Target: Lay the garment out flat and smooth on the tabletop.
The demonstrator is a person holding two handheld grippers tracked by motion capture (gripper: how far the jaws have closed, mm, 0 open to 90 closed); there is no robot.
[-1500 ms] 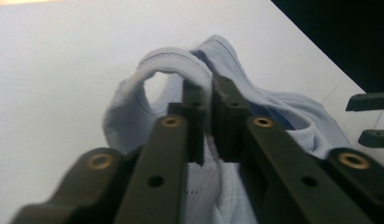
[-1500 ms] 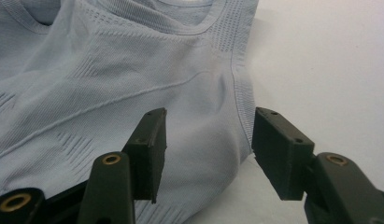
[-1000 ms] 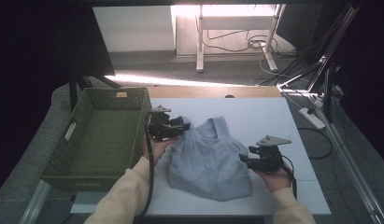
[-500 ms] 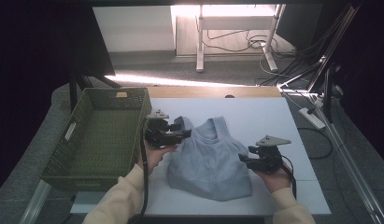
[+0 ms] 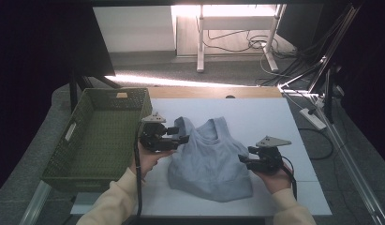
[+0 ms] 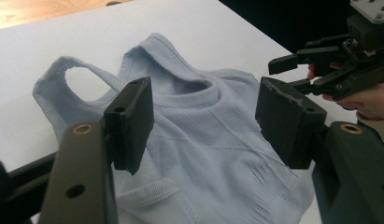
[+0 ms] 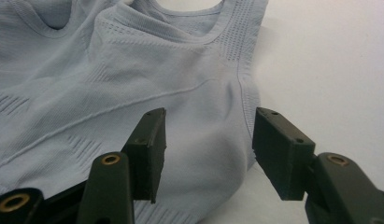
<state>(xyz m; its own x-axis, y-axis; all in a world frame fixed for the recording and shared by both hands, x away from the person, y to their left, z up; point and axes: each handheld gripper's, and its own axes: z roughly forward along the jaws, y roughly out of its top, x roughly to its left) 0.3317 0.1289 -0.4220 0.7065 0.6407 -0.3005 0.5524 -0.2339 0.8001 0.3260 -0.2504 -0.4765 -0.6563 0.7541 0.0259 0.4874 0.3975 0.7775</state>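
A green woven basket [image 5: 94, 140] sits at the tabletop's [image 5: 274, 112] nine o'clock edge. Just beside it the left gripper [image 5: 181, 139] hovers over the strap end of a pale blue tank top [image 5: 211, 159], which lies flat mid-tabletop, neckline toward twelve o'clock. Its jaws have just been opening and stand spread, nothing pinched between them. At the top's three o'clock side the right gripper [image 5: 242, 161] points in, jaws spread over the side seam, the fabric's edge lying below the gap.

Pale blue ribbed tank top [image 5: 210, 159], lying flat and rumpled, between both sets of fingers [image 6: 133, 121], straps nearest the left ones
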